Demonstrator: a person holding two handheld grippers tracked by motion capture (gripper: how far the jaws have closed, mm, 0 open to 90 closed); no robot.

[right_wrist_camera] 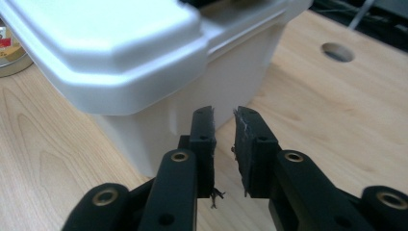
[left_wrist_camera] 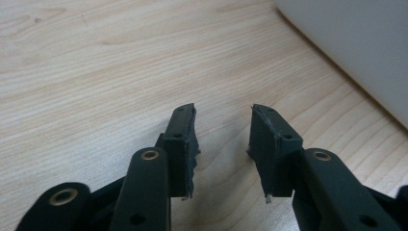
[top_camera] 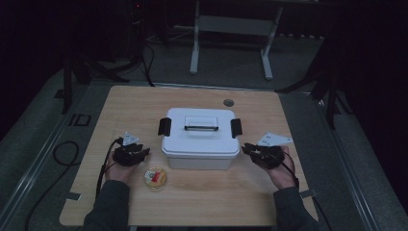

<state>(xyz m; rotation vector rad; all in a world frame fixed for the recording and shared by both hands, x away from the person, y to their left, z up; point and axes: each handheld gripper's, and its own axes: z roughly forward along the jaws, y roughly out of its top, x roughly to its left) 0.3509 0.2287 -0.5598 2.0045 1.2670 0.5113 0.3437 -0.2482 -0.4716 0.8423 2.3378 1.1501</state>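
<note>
Dim room, grey floor (top_camera: 38,139), white-legged frame (top_camera: 231,45)

The left gripper (top_camera: 143,153) sits just left of the white box (top_camera: 200,144), jaws parted and empty. The right gripper (top_camera: 246,148) sits just right of it, jaws slightly apart, holding nothing.

White lidded box (top_camera: 200,138) mid-table, hand-held grippers flanking — left (top_camera: 136,153), right (top_camera: 255,151), both empty

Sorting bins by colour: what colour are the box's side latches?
Black latches on a white box; clearest in the high view.
</note>
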